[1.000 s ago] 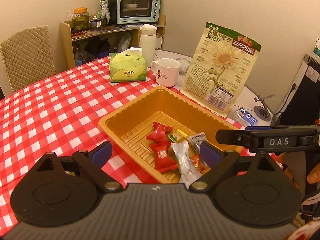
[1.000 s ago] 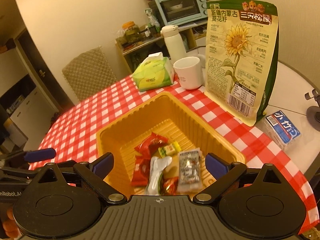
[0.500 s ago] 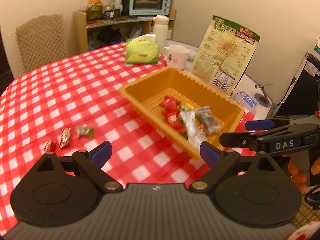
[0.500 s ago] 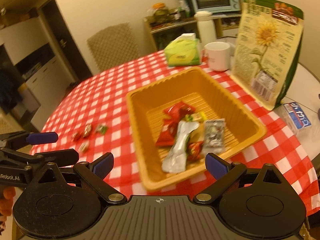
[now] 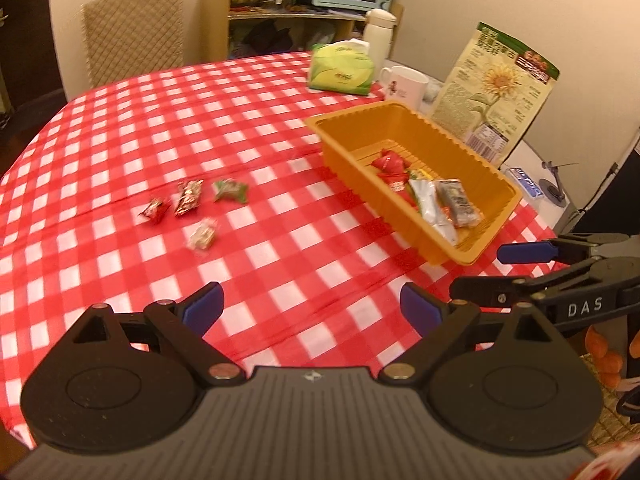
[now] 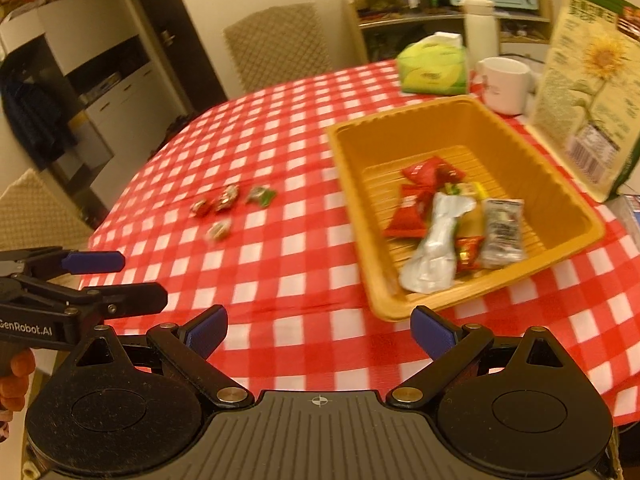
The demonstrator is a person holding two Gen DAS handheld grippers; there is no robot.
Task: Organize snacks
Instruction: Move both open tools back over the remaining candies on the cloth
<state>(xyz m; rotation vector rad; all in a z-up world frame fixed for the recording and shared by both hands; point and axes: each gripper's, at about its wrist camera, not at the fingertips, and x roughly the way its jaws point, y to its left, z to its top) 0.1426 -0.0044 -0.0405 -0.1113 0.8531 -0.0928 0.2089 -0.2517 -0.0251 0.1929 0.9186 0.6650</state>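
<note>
An orange plastic tray point(image 5: 468, 258) point(image 6: 352, 184) on the red checked tablecloth holds several wrapped snacks point(image 5: 424, 196) point(image 6: 440, 220). Several small wrapped candies point(image 5: 192, 200) point(image 6: 228, 208) lie loose on the cloth left of the tray. My left gripper point(image 5: 312, 312) hovers open over the table's near edge, nothing between its fingers. My right gripper point(image 6: 320, 330) is open and empty too, just short of the tray's near corner. Each gripper shows in the other's view: the right one point(image 5: 536, 264), the left one point(image 6: 100, 276).
Behind the tray stand a sunflower seed bag point(image 5: 496, 92) point(image 6: 592, 92), a white mug point(image 5: 404, 86) point(image 6: 504, 84), a green tissue pack point(image 5: 340, 70) point(image 6: 434, 68) and a thermos point(image 5: 378, 38). A small blue box point(image 5: 524, 182) lies right of the tray. Chairs point(image 5: 132, 32) point(image 6: 280, 44) surround the table.
Both grippers have pulled back from over the tray toward the table's near edge and stayed open. The loose candies on the cloth have come into view.
</note>
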